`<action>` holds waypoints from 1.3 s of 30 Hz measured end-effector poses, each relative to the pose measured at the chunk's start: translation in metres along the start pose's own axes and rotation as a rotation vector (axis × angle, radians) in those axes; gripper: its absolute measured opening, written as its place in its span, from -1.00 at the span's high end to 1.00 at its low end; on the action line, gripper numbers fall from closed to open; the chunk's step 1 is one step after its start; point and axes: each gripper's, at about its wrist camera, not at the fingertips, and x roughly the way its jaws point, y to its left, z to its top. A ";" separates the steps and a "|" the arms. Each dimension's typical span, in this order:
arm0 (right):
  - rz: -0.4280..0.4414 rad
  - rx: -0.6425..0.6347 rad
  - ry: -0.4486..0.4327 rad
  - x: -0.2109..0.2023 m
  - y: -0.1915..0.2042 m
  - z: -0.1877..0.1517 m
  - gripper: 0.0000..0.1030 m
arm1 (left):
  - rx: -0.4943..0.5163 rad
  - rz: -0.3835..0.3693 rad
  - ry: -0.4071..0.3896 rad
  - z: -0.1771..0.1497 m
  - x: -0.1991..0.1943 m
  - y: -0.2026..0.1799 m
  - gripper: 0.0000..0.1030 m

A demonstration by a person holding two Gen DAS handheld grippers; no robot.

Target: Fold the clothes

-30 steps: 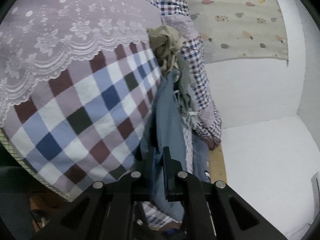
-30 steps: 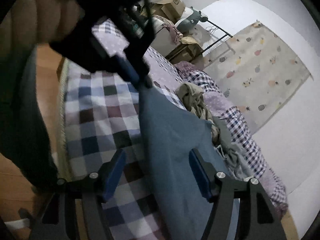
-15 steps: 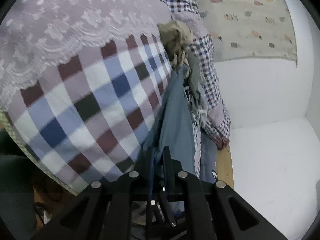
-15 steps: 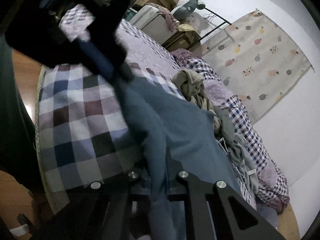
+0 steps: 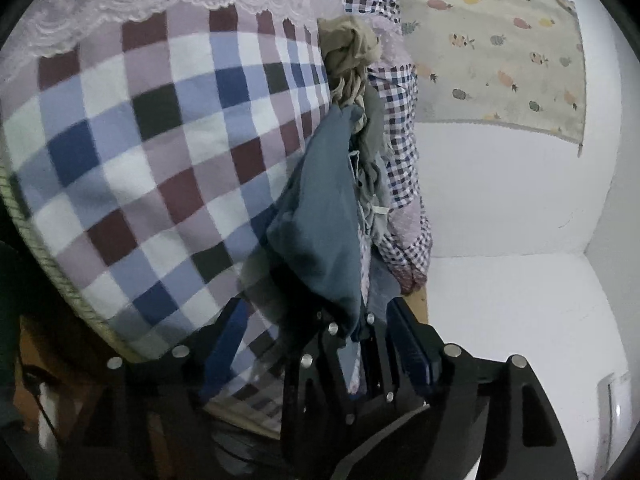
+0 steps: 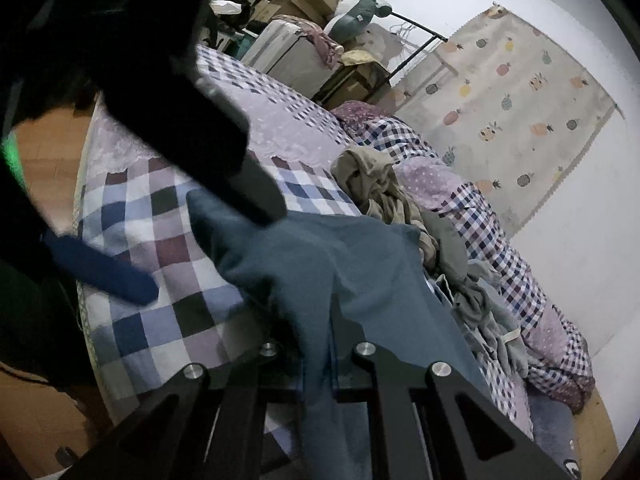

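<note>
A blue-grey garment [image 5: 320, 220] lies along the checked bedspread [image 5: 160, 140]. My left gripper [image 5: 316, 344] is open, its blue-padded fingers [image 5: 412, 352] spread either side of the garment's near end. My right gripper [image 6: 316, 352] is shut on the blue-grey garment [image 6: 320, 264], pinching its near edge. The other gripper's blue finger [image 6: 104, 268] shows in the right wrist view, just left of the cloth. The right gripper's dark frame [image 5: 332, 360] sits between my left fingers.
A pile of beige and grey clothes [image 6: 384, 192] lies on the bed beyond the garment, next to a small-check quilt [image 6: 480, 216]. Boxes and a suitcase [image 6: 288, 48] stand behind the bed. A pineapple-print cloth [image 5: 500, 48] hangs on the white wall.
My left gripper has opened and let go of the garment. My right gripper, open a second ago, has closed on the garment's edge and holds it.
</note>
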 end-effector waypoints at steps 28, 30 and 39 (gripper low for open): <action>0.025 0.075 -0.038 -0.011 -0.017 0.002 0.86 | 0.001 -0.030 -0.070 0.031 0.021 -0.006 0.28; 0.027 0.070 -0.035 -0.011 -0.015 0.002 0.86 | -0.010 -0.011 -0.082 0.032 0.017 -0.003 0.63; 0.037 0.032 -0.017 -0.004 -0.003 -0.001 0.86 | -0.027 0.079 -0.249 0.050 -0.018 0.001 0.86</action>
